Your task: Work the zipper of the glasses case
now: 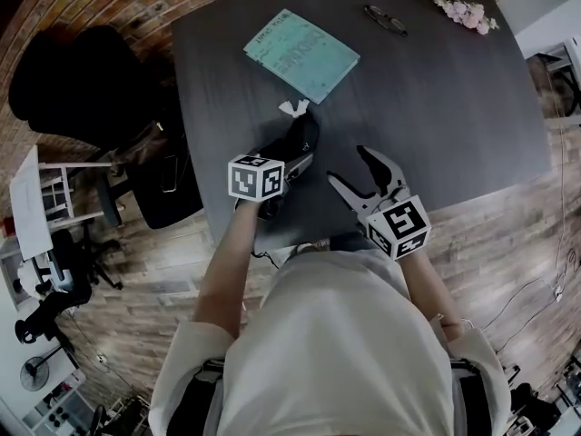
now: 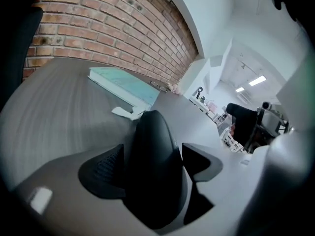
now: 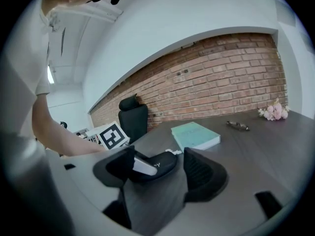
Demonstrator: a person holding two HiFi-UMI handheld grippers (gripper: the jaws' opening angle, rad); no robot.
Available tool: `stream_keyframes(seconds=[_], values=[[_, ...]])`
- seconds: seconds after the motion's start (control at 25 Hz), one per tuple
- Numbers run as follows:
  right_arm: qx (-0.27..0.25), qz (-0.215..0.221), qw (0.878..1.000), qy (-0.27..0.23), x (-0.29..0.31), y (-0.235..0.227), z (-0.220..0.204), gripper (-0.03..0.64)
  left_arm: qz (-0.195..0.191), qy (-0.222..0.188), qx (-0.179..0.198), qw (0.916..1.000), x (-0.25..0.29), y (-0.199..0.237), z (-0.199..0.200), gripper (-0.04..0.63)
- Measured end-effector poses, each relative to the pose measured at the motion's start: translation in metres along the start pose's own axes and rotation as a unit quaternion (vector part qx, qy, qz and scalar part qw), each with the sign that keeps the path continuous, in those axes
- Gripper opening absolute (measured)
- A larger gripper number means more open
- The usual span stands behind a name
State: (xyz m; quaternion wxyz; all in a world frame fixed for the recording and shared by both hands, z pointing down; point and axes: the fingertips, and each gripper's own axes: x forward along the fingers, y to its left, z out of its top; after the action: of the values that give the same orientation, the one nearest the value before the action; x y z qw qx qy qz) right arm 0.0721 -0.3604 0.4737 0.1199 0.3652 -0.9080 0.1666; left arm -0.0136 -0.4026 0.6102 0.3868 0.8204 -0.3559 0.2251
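I note a dark grey table (image 1: 454, 107) before me. A teal book (image 1: 300, 54) lies flat on it, with a small white scrap (image 1: 293, 108) just beside its near corner. Eyeglasses (image 1: 386, 20) and pink flowers (image 1: 466, 13) rest near the far edge. A black office chair (image 1: 68, 84) stands against the brick wall (image 3: 216, 77).

Both forearms reach out from the torso at 6 o'clock. The bare left forearm (image 1: 222, 266) rises toward 12 o'clock. The left gripper (image 1: 301, 145) points to 1 o'clock and tilts downward, jaws spread wide either side of the glasses case (image 2: 155, 171). The right forearm (image 1: 427, 275) angles toward 11 o'clock. The right gripper (image 1: 349, 165) points the same way, jaws apart.
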Motion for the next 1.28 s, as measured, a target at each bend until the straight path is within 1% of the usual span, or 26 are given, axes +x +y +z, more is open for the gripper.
stream_keyframes(seconds=[0.08,0.16,0.24,0.28,0.32,0.36,0.52,0.68,0.8,0.92,1.08,1.28], values=[[0.001,0.004,1.0,0.002,0.003,-0.004,-0.001,0.302,0.0,0.013,0.006,0.9999,0.008,-0.005,-0.005,0.362],[0.003,0.005,1.0,0.005,0.004,-0.007,-0.003,0.301,0.015,0.02,0.019,0.9995,0.013,-0.007,-0.009,0.37],[0.004,0.003,1.0,0.01,0.004,-0.011,-0.006,0.296,0.029,0.025,0.028,0.9989,0.016,-0.009,-0.012,0.363],[0.004,0.002,1.0,0.012,0.004,-0.012,-0.007,0.293,0.032,0.03,0.033,0.9985,0.018,-0.011,-0.014,0.348],[0.003,0.001,1.0,0.014,0.005,-0.013,-0.008,0.292,0.034,0.036,0.037,0.9981,0.02,-0.014,-0.016,0.294],[0.002,0.0,1.0,0.015,0.005,-0.014,-0.008,0.29,0.035,0.039,0.041,0.9978,0.021,-0.017,-0.017,0.284],[-0.002,-0.007,1.0,0.009,0.006,-0.013,-0.004,0.287,0.038,0.031,0.044,0.9979,0.024,-0.023,-0.016,0.269],[-0.013,-0.014,1.0,0.003,0.007,-0.008,0.001,0.285,0.034,0.017,0.072,0.9967,0.016,-0.034,-0.012,0.266],[-0.032,-0.016,0.999,0.001,0.01,-0.001,0.008,0.285,0.022,0.001,0.079,0.9966,0.002,-0.049,-0.01,0.265],[-0.063,-0.009,0.998,0.006,0.016,0.011,0.017,0.287,0.009,-0.008,0.085,0.9963,-0.016,-0.065,-0.014,0.265],[-0.107,0.001,0.994,0.037,0.027,0.034,0.021,0.287,-0.008,-0.015,0.093,0.9955,-0.044,-0.089,-0.029,0.265],[-0.159,0.012,0.984,0.075,0.035,0.075,0.018,0.287,-0.008,-0.015,0.132,0.9911,-0.081,-0.112,-0.062,0.265]])
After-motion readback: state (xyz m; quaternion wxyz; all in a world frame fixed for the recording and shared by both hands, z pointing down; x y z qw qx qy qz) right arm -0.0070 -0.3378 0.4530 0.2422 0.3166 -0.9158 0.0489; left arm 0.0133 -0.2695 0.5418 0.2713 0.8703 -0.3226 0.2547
